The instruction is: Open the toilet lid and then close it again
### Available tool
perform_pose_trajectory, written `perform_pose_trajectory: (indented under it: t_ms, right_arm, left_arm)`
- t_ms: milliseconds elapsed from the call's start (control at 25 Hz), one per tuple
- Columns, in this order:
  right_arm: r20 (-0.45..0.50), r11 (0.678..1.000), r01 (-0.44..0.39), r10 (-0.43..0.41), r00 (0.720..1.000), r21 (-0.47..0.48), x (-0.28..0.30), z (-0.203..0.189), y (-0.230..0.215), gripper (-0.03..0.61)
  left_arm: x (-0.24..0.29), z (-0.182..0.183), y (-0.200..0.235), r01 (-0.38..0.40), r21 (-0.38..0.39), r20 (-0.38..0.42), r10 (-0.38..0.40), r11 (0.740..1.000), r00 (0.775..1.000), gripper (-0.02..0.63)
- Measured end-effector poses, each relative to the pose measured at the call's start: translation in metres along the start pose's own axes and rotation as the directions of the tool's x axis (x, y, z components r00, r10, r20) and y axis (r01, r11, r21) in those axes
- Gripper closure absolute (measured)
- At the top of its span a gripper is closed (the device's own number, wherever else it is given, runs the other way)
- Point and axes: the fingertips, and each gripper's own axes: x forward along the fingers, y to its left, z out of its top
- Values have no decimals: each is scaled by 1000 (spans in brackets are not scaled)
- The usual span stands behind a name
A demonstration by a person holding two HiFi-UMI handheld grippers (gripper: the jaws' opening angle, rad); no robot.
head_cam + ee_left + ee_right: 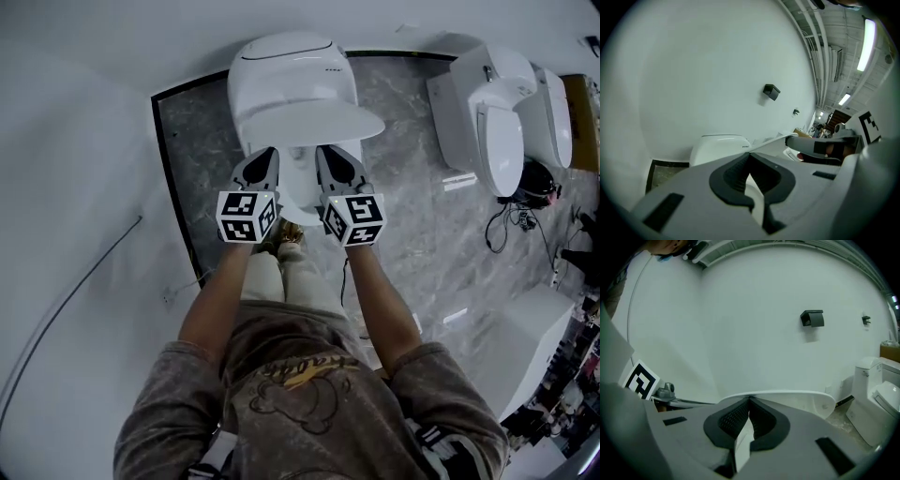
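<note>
A white toilet [291, 70] stands against the wall at the top of the head view. Its lid [309, 122] is tilted partway up from the bowl. My left gripper [265, 157] and right gripper [330, 157] sit side by side at the lid's front edge, tips tucked under it. Both are shut with nothing between the jaws. In the left gripper view the closed tips [749, 153] meet just under the lid's rim [773, 141], with the toilet's rear [719, 145] behind. In the right gripper view the closed tips [749, 399] touch the underside of the lid's edge [801, 401].
Two more white toilets [497, 131] stand to the right, also in the right gripper view [876, 399]. A black fixture [812, 318] hangs on the white wall. Cables [511, 225] lie on the grey marble floor [412, 216]. My legs stand close before the bowl.
</note>
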Motion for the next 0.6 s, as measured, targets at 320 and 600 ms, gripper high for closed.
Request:
perform_pose_trajectory:
  t_ms: [320, 600]
  right_arm:
    - [-13, 1000, 11, -11, 1000, -8, 63, 41, -9, 552]
    - [-7, 999, 43, -43, 999, 9, 103, 75, -13, 552]
  left_arm:
    - [36, 47, 29, 31, 33, -25, -30, 999, 999, 606]
    - [62, 82, 47, 65, 55, -62, -62, 996, 996, 606]
